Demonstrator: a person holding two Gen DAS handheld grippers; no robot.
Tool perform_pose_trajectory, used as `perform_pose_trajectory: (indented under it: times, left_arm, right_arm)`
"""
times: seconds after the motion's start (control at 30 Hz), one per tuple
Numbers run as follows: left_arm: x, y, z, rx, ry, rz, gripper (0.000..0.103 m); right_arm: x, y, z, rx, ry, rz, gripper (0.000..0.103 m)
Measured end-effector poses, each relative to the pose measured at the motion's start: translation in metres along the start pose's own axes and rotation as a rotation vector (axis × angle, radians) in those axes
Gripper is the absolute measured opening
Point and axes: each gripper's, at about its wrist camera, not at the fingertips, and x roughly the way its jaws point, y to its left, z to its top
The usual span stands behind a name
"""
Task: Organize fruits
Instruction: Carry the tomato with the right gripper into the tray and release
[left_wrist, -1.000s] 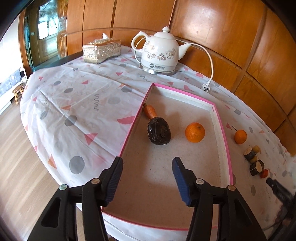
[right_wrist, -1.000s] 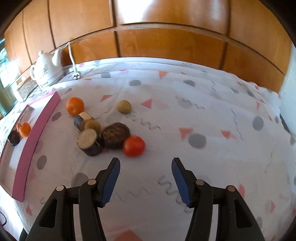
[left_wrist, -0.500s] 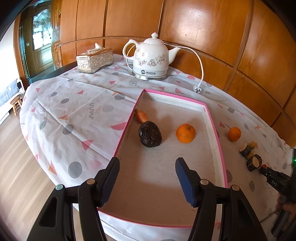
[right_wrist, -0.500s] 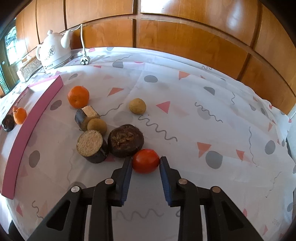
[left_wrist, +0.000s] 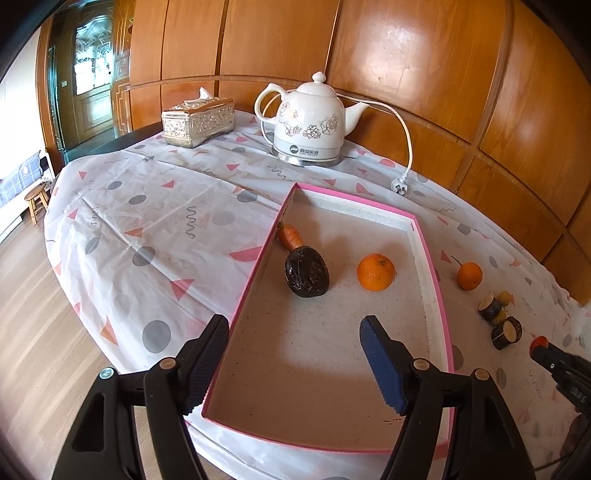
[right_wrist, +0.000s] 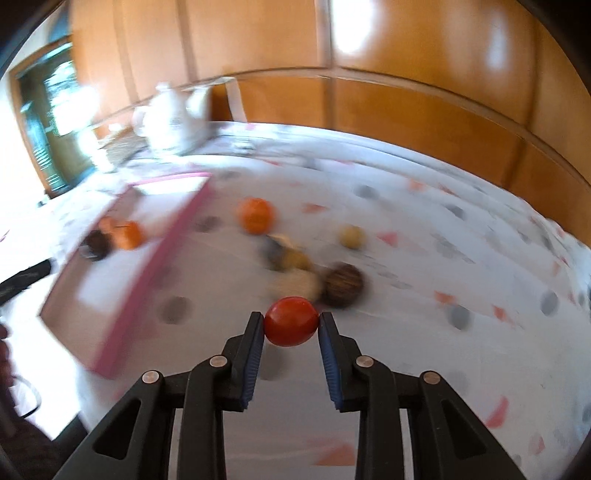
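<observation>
Right now the right tongs (right_wrist: 291, 326) pinch a red tomato (right_wrist: 291, 326) between their pads, lifted clear of the desk (right_wrist: 424, 258) near the leftover pieces. Over the pink tray (left_wrist: 428, 254) the left tongs (left_wrist: 295, 341) are opening with nothing between them — beyond their tips lie a carrot (left_wrist: 290, 236), a dark fruit (left_wrist: 306, 272) and an orange (left_wrist: 375, 271).

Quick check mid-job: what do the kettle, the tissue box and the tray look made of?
Kettle: looks like glazed ceramic, glossy white with a floral print, on a metal-looking base. Tissue box: embossed, shiny silver-gold, metal or metallised plastic, unclear which. Tray: likely cardboard or board, matte pink rim, speckled pale lining.
</observation>
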Motion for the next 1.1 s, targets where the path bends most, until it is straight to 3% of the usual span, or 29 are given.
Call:
perform_pose_trajectory:
  times: [0.17,0.37,0.67,1.0,1.1]
  left_arm:
    - [-0.002,0.004,0.000,-0.010,-0.008,0.000,0.077]
    - [-0.003,0.012,-0.001,-0.031,-0.010,0.002,0.077]
    - [-0.002,0.016,-0.002,-0.037,-0.008,0.003,0.077]
    - [-0.004,0.011,-0.003,-0.019,-0.014,-0.005,0.077]
    - [-0.006,0.007,-0.003,-0.006,-0.020,-0.010,0.077]
  right_arm:
    - [0.008,0.055,0.018,-0.102,0.005,0.144,0.030]
    - [0.034,0.111,0.037,-0.196,0.040,0.227,0.030]
    - [0.068,0.143,0.040,-0.226,0.110,0.223,0.031]
    - [0.049,0.135,0.038,-0.195,0.055,0.192,0.032]
    - [0.038,0.125,0.034,-0.170,0.023,0.164,0.036]
